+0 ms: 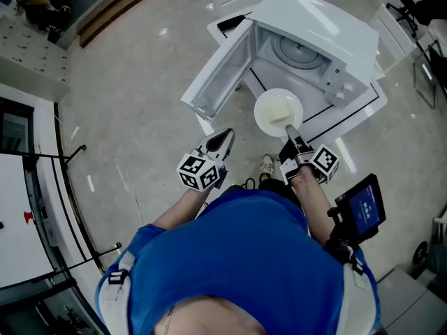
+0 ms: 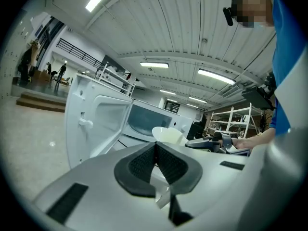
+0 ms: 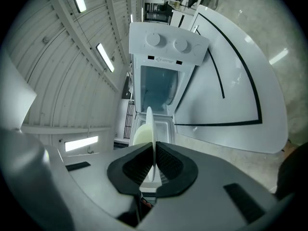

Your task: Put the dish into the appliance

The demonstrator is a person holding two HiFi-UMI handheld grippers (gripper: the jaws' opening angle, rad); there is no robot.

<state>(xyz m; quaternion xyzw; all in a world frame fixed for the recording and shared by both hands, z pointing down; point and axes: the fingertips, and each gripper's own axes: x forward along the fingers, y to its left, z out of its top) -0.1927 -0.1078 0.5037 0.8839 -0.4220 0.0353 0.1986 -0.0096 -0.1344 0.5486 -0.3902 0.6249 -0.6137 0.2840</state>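
A round white dish [image 1: 278, 110], smooth and shallow with a pale cream centre, hangs in the air just before the mouth of a white microwave [image 1: 314, 19]. It is pinched at its near rim by the right gripper [image 1: 289, 130]. In the right gripper view the dark ribbed pads are clamped on the thin rim, which shows edge-on between them. The left gripper [image 1: 225, 137] hovers near the dish's left, apart from it, with its jaws pressed together on nothing.

The microwave's door [image 1: 220, 75] stands swung wide to the left, exposing a boxy cavity with a round glass turntable [image 1: 299, 51] on its floor. Two round knobs [image 3: 154, 39] sit on the control panel beside the opening.

The oven rests on a glossy white table [image 1: 349, 114] edged with a thin black line. Beneath it spreads a pale, polished floor [image 1: 140, 82] that catches spots of light. Overhead, in the left gripper view, runs a ribbed white ceiling [image 2: 192, 28] set with long strip lights [image 2: 155, 65], and open white shelving [image 2: 236, 119] stands at the far right. The person working the tongs wears a blue shirt [image 1: 244, 257]; a small dark screen [image 1: 363, 208] glows blue beside the right arm.
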